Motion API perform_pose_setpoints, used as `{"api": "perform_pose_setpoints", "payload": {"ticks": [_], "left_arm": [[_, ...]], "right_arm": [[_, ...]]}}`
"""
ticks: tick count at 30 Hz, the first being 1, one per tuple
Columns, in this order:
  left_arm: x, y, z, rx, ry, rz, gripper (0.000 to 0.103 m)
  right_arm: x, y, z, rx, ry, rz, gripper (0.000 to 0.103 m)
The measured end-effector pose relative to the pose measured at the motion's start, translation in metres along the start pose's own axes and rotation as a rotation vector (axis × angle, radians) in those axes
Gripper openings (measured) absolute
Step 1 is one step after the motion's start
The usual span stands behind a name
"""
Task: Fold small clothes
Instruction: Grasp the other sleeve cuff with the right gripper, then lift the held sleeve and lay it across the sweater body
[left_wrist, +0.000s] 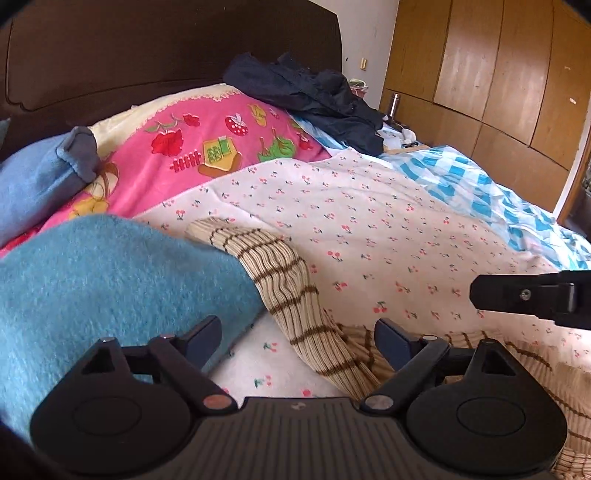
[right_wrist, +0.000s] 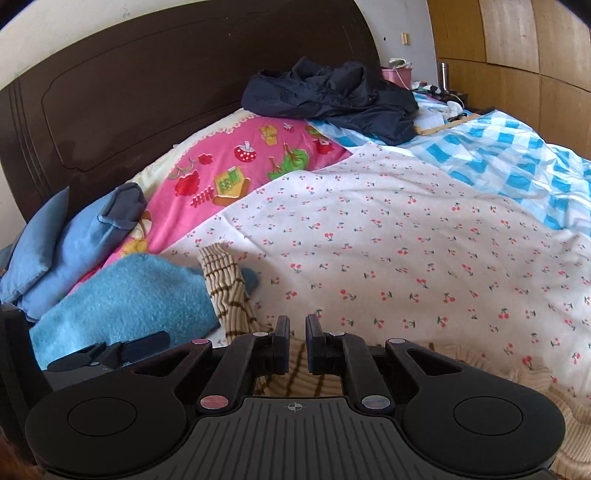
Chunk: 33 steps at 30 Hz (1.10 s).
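Barely begun, by the look of it. Lay unfolded at six o'clock on the cherry-print sheet: beige brown-striped ribbed knit garment, sleeve toward eleven. Left gripper wide open, empty. Right gripper nearly closed over the knit; grasp unclear.

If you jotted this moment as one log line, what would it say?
left gripper: open, over striped beige garment | right gripper: narrow gap, above same garment, grip unclear | teal fleece: overlaps the garment

Left gripper fingers spread wide; right gripper fingers nearly closed.
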<state>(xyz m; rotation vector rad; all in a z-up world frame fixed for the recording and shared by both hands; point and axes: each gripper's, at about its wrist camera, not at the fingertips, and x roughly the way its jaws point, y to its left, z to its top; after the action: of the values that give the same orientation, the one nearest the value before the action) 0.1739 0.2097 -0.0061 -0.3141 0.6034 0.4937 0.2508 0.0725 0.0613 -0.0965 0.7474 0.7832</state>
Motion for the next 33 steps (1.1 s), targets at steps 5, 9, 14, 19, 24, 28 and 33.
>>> {"api": "perform_pose_setpoints", "payload": {"ticks": [5,9,14,19,24,28,33], "left_arm": [[0.027,-0.004,0.0,0.035,0.049,0.058,0.071],[0.039,0.016,-0.013,-0.083,0.092,0.006,0.037],[0.036,0.035,-0.021,-0.138,0.069,-0.061,0.03],[0.039,0.038,-0.026,-0.131,0.064,-0.089,0.028],[0.04,0.041,-0.027,-0.156,0.069,-0.111,0.028],[0.041,0.043,-0.027,-0.17,0.071,-0.12,0.027],[0.04,0.042,-0.028,-0.173,0.068,-0.123,0.026]], "right_arm": [[0.009,0.003,0.006,0.004,0.0,-0.014,0.014],[0.031,0.008,0.02,-0.051,0.05,-0.017,0.014],[0.086,0.017,0.044,-0.022,0.123,0.053,0.02],[0.148,0.039,0.059,0.016,0.183,0.115,0.025],[0.187,0.06,0.065,-0.007,0.224,0.116,0.025],[0.203,0.063,0.069,0.003,0.246,0.108,0.025],[0.207,0.061,0.075,0.026,0.264,0.143,0.025]]}}
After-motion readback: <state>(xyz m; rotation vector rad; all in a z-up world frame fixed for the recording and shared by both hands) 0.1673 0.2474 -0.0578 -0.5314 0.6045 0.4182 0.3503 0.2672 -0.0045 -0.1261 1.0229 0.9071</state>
